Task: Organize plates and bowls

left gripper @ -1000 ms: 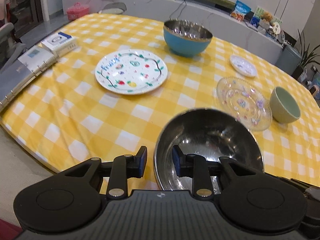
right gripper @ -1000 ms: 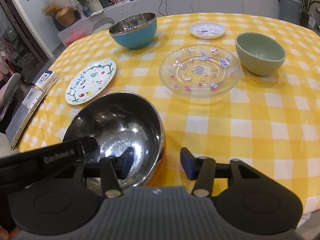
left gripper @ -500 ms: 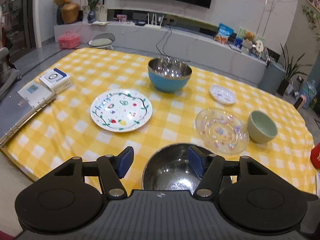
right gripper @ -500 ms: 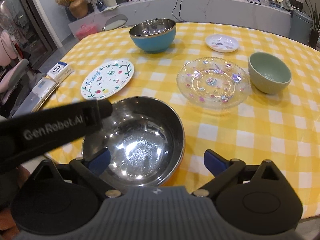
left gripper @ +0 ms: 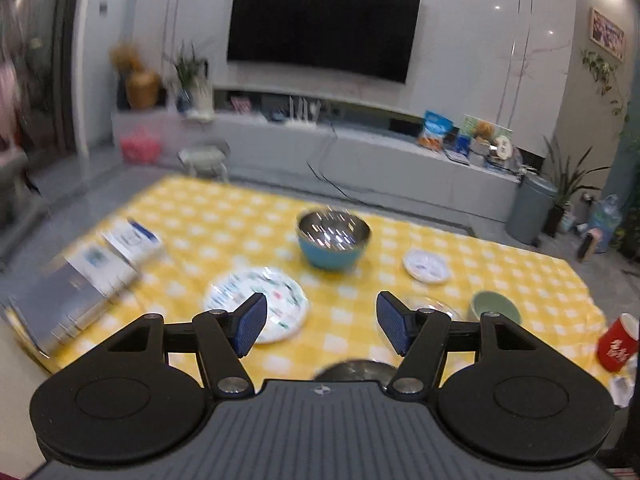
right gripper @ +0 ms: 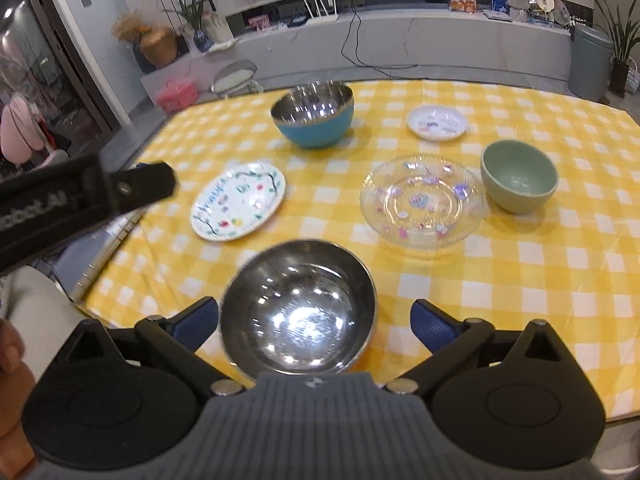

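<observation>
A steel bowl (right gripper: 298,308) sits at the table's near edge; only its rim (left gripper: 352,370) shows in the left wrist view. My right gripper (right gripper: 316,320) is open and empty, raised above that bowl. My left gripper (left gripper: 318,322) is open and empty, lifted high and back. Farther off stand a blue bowl with a steel inside (right gripper: 314,120) (left gripper: 332,240), a white painted plate (right gripper: 238,200) (left gripper: 258,304), a clear glass plate (right gripper: 420,200), a green bowl (right gripper: 518,176) (left gripper: 496,308) and a small white dish (right gripper: 436,122) (left gripper: 426,266).
The table wears a yellow checked cloth (right gripper: 540,264). A ring binder (left gripper: 68,300) and a small box (left gripper: 130,240) lie at its left edge. A red can (left gripper: 616,342) stands at the right. The left gripper's body (right gripper: 72,200) crosses the right view's left side.
Both grippers opened wider and pulled up and back from the steel bowl. The left one rose most and now looks toward the TV wall.
</observation>
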`<state>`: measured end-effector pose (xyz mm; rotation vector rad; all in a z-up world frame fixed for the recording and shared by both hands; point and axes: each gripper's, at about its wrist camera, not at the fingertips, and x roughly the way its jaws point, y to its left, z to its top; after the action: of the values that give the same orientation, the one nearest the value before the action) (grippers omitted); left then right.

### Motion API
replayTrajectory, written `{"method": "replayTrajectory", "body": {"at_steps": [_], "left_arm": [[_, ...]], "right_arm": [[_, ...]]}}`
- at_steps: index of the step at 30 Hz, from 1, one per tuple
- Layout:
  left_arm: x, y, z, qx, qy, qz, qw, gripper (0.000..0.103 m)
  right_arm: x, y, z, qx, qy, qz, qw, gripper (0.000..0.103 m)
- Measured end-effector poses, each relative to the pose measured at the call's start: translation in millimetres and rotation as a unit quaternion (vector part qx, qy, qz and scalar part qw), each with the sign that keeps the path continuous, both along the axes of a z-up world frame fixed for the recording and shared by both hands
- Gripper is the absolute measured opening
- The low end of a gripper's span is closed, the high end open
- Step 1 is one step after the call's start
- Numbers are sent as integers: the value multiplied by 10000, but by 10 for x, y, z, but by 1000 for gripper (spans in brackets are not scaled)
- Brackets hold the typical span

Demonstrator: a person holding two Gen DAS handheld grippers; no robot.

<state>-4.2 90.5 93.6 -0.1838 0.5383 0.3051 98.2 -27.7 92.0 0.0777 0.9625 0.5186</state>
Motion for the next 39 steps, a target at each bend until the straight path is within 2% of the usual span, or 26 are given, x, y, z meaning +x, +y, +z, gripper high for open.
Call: {"method": "replayTrajectory", "body": {"at_steps": [8,12,15,19,23,27,30,32,34,37,39], "left_arm": [[-137,-156,330,489,-61,178,9986,74],[-104,-139,422,526,-141,180,9984,74],[-2,-73,449,491,-91,154,9986,74],[179,24,437,538,144,-121,9984,74],[379,166,394,486,182,2,9987,74],[600,288,328,618,249,129,9977,74],[792,425,279,469,297,268,9981,74],[941,547,227,247,363,333,9985,74],[1089,688,153,26,425,348,9985,74],[1372,872,-30,-214,539,313,9978,74],[1581,975,-173,-328,597,263,9973,74]], "right_arm": [[-271,59,428,87,-486,75,9988,100],[-291,104,583,-10,-795,77,9968,100],[-196,98,636,75,-800,-101,9967,100],[12,74,662,326,-624,-223,9973,100],[241,96,674,254,-648,-359,9969,100],[496,115,655,222,-686,-465,9963,100],[710,115,607,289,-642,-653,9954,100],[822,87,582,553,-599,-788,9936,100],[969,130,533,729,-614,-676,9932,100],[1294,270,401,590,-658,-669,9938,100],[1534,352,290,614,-678,-679,9935,92]]}}
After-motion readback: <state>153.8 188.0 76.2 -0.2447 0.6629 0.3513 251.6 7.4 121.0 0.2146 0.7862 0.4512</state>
